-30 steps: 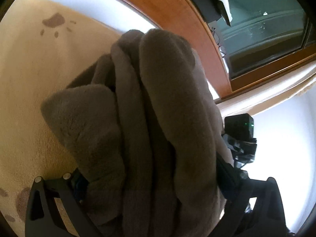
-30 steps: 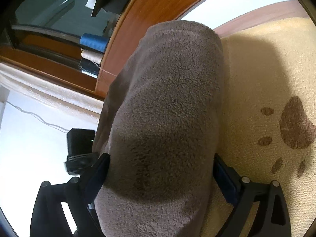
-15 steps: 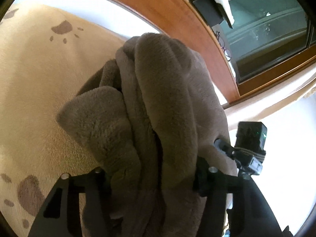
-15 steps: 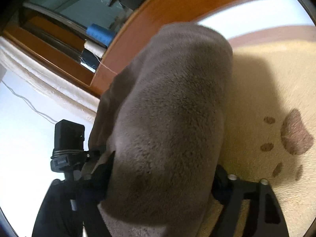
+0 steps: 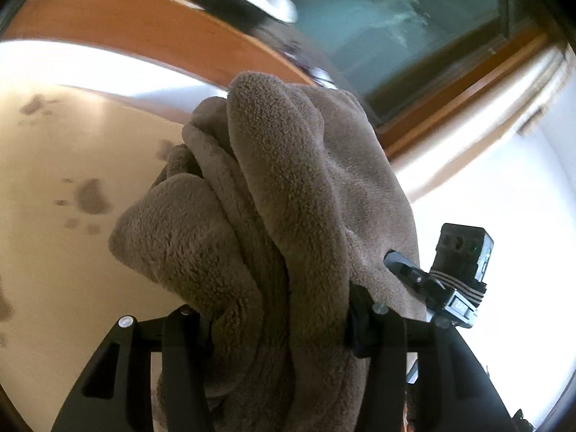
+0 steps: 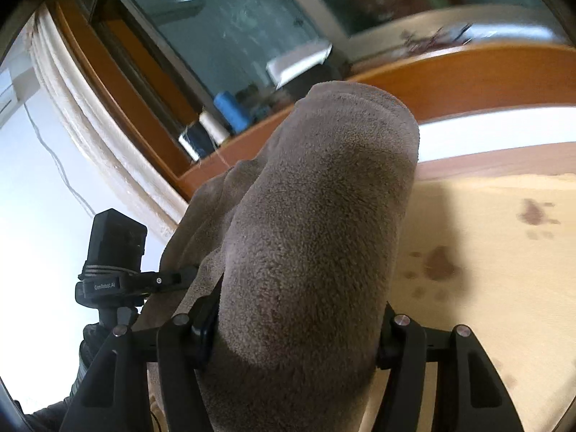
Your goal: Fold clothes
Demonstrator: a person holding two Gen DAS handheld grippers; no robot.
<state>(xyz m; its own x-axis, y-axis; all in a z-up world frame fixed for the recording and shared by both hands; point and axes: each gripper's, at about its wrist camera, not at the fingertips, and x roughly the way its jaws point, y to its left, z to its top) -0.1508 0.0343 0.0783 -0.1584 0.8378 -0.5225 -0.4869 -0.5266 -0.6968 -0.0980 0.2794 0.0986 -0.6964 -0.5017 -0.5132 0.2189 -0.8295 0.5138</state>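
L wrist view, L to R: cream rug point(image 5: 54, 270) w/ brown paw prints lying under everything. L gripper point(image 5: 277, 331) is clamping a thick bunch of brown fleece point(image 5: 288, 198); jaws have just been closing, now sitting at mid width w/ pads pressing into the folds on both sides. Fleece is bulging up and forward out of the jaws, one rounded fold hanging off to the L over the rug, rest draping below between the fingers. Past it to the R, the other gripper's camera block is showing, close beside the cloth. Wooden board point(image 5: 144, 28) and window behind, blurred.

R wrist view, L to R: the L tool's camera block poking in beside the cloth. R gripper point(image 6: 295, 334) is gripping the same fleece point(image 6: 316, 216), a fat smooth roll filling the gap pad to pad; jaws have just been closing here too, mid width. Roll is standing up out of the jaws toward the board point(image 6: 468, 75). Rug point(image 6: 486, 288) to the R, below the cloth; can't tell if cloth is touching it.
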